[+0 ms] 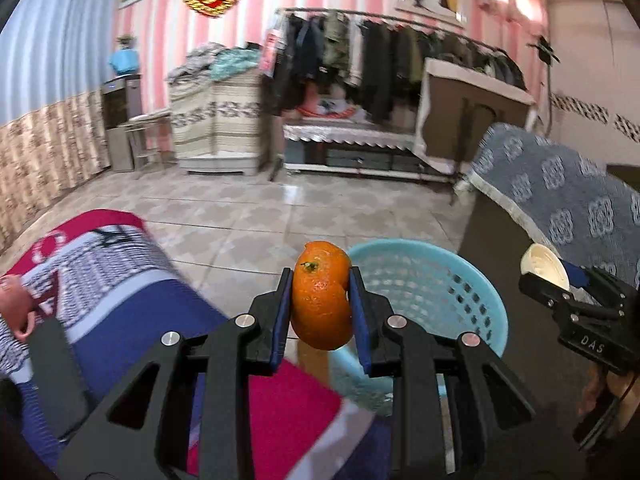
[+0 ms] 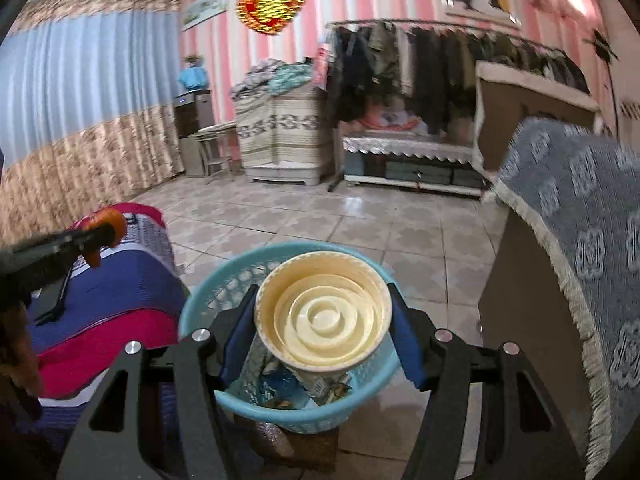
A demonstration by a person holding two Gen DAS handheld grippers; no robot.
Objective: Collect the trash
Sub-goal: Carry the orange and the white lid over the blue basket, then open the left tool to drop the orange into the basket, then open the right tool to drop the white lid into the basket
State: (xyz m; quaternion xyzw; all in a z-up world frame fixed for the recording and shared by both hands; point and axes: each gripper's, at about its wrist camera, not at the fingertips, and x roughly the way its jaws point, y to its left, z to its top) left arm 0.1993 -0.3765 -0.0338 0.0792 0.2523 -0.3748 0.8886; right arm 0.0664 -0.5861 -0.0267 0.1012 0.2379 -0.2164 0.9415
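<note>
Left wrist view: both hands carry trash toward the blue basket (image 1: 472, 280).

The left hand-held gripper (image 1: 322, 304) clamps an orange peel (image 1: 320, 300) at the basket's near rim, partly over the floor; the right hand-held gripper (image 2: 324, 328) grips a cream paper cup (image 2: 324, 316) directly above the basket, which already holds scraps. Released now, the peel would likely miss, and the two grippers could collide over the opening.
</note>
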